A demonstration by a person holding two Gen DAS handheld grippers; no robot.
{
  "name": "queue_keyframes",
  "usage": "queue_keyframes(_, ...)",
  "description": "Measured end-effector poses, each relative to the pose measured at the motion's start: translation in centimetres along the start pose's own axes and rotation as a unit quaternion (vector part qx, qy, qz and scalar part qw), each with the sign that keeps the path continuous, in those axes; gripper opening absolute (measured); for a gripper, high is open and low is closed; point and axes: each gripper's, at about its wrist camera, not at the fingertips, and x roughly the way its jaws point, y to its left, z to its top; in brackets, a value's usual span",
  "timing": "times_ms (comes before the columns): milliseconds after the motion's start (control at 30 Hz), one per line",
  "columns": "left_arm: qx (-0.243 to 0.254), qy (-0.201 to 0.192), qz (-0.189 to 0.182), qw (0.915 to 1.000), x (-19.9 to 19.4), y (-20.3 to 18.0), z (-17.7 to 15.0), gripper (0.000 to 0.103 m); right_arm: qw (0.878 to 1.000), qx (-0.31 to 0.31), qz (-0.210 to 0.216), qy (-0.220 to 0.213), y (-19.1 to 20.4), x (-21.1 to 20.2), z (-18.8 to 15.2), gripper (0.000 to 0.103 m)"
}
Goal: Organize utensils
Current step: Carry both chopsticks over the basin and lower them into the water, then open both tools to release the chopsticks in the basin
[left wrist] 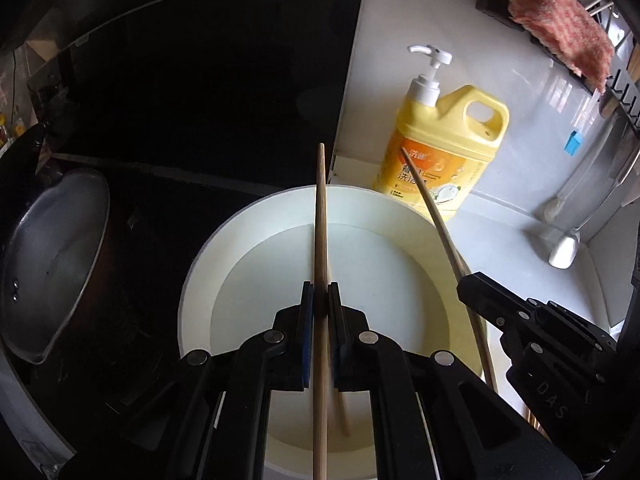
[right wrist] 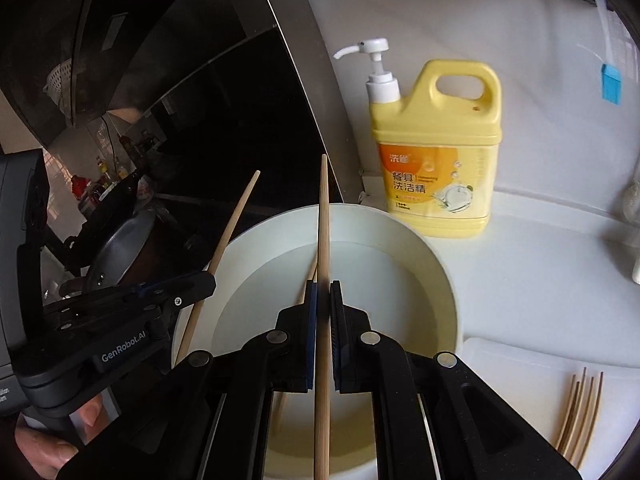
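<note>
My left gripper (left wrist: 320,286) is shut on a wooden chopstick (left wrist: 321,216) and holds it above a white basin (left wrist: 200,264) of water. My right gripper (right wrist: 323,284) is shut on another wooden chopstick (right wrist: 324,208) over the same basin (right wrist: 436,264). Each gripper shows in the other's view: the right one (left wrist: 470,280) with its chopstick (left wrist: 436,208), the left one (right wrist: 208,280) with its chopstick (right wrist: 236,216). One more chopstick (right wrist: 306,288) lies in the water. Several chopsticks (right wrist: 580,412) lie on a white cutting board (right wrist: 520,372) at the right.
A yellow dish-soap bottle (right wrist: 440,152) with a pump stands behind the basin on the white counter (right wrist: 540,264). A metal pot (left wrist: 48,256) sits on the black stove at the left. A pink cloth (left wrist: 556,20) hangs on a rack at the upper right.
</note>
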Motion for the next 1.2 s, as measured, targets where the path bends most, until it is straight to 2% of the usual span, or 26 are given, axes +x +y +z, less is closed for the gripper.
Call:
queue_keyframes(233, 0.005, 0.035, -0.02, 0.9992, 4.0, 1.2, -0.2, 0.007, 0.998, 0.035, -0.016, 0.053, -0.2, 5.2, -0.3, 0.006)
queue_keyframes(567, 0.006, 0.082, -0.027, 0.9963, 8.0, 2.1, -0.5, 0.007, 0.992, 0.066, -0.031, 0.103, -0.2, 8.5, -1.1, 0.006)
queue_keyframes(1067, 0.012, 0.119, -0.007, 0.9928, 10.3, 2.3, -1.4, 0.008, 0.988, 0.074, -0.041, 0.129, -0.5, 9.8, -1.4, 0.006)
queue_keyframes(1133, 0.007, 0.118, -0.004, 0.993, 10.1, 2.6, -1.4, 0.009, 0.988, 0.073, -0.043, 0.126, -0.2, 9.7, -1.3, 0.011)
queue_keyframes(1167, 0.003, 0.118, -0.005, 0.993, 9.9, 2.6, -1.4, 0.01, 0.989, 0.072, -0.045, 0.123, -0.2, 9.5, -1.3, 0.012)
queue_keyframes(1200, 0.001, 0.118, -0.004, 0.993, 9.6, 2.7, -1.4, 0.019, 0.989, 0.071, -0.049, 0.118, -0.2, 9.1, -1.3, 0.017)
